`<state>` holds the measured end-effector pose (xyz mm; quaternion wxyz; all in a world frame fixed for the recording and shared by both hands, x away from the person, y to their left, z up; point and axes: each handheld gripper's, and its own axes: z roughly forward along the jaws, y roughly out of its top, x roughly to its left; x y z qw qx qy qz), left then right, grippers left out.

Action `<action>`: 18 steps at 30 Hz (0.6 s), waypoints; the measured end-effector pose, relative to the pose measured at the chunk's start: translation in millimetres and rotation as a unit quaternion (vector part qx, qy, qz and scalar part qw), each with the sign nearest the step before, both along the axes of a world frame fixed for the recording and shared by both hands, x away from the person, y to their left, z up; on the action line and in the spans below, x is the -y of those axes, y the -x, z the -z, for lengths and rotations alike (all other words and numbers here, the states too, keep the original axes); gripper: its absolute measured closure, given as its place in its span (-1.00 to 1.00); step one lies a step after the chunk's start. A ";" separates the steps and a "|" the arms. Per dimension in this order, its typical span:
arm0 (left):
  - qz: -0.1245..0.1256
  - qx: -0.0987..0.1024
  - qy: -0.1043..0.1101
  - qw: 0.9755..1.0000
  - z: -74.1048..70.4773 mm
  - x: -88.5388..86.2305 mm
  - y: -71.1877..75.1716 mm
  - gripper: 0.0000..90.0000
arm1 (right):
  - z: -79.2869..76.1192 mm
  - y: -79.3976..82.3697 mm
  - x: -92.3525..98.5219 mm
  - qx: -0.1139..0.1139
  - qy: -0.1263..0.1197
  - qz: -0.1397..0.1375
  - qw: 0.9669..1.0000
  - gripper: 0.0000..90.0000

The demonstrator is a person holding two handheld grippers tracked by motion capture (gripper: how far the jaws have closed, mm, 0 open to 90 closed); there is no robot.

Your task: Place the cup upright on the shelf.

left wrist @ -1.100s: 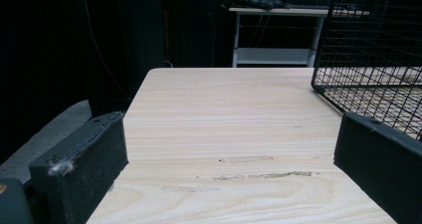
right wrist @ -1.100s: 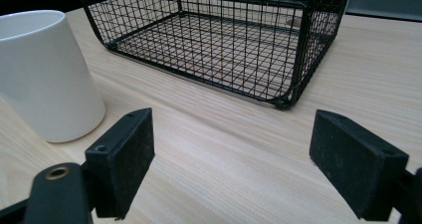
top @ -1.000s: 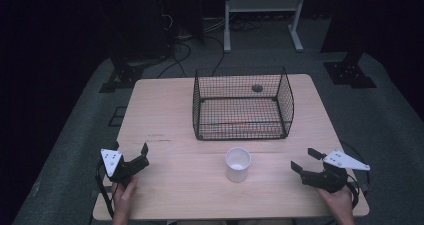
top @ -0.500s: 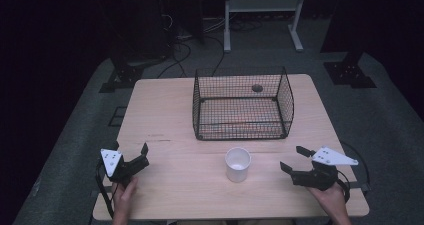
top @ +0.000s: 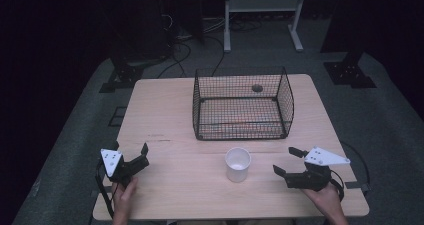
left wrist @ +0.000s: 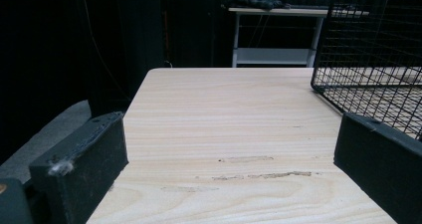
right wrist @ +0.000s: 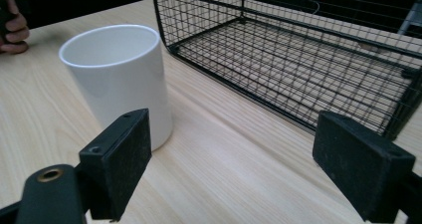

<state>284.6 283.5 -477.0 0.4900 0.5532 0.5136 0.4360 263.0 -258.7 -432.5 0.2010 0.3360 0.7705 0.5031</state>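
Note:
A white cup [top: 237, 164] stands upright near the table's front middle, in front of a black wire basket [top: 243, 105]. My right gripper [top: 288, 162] is open, low over the table to the right of the cup and apart from it. In the right gripper view the cup [right wrist: 119, 79] stands just beyond my left jaw, with the basket [right wrist: 298, 50] behind. My left gripper [top: 131, 152] is open near the front left corner, nothing between its jaws. The left gripper view shows bare table [left wrist: 224, 114] and the basket's corner [left wrist: 373, 59].
A small dark round object [top: 257, 88] lies at the back of the basket. Dark floor surrounds the table [top: 165, 115], with stand bases [top: 349, 70] and a white shelf frame [top: 262, 5] beyond its far edge. A hand [right wrist: 14, 27] rests at the table's far left in the right gripper view.
My right gripper has moved left toward the cup. The left gripper and the cup have stayed where they were.

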 end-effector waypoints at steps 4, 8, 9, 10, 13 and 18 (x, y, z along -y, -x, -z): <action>0.000 0.000 0.000 1.000 0.0 -0.1 0.0 -1.00 | -2.4 1.5 -4.4 0.001 0.000 -0.009 1.000 -0.69; 0.000 0.000 0.000 1.000 0.0 -0.2 0.0 -1.00 | -3.7 2.9 -10.7 0.002 0.004 -0.021 1.000 -0.69; 0.000 0.000 0.000 1.000 0.0 -0.2 0.0 -1.00 | -3.9 3.1 -12.1 0.002 0.005 -0.023 1.000 -0.69; 0.000 0.000 0.000 1.000 0.0 -0.1 0.0 -1.00 | -4.0 3.3 -13.5 0.002 0.006 -0.026 1.000 -0.69; 0.000 0.000 0.000 1.000 0.0 -0.1 0.0 -1.00 | -4.2 3.6 -18.1 0.000 0.009 -0.033 0.999 -0.70; 0.001 0.000 0.000 1.000 0.0 -0.1 0.0 -1.00 | -4.7 4.4 -24.4 -0.001 0.013 -0.045 0.999 -0.70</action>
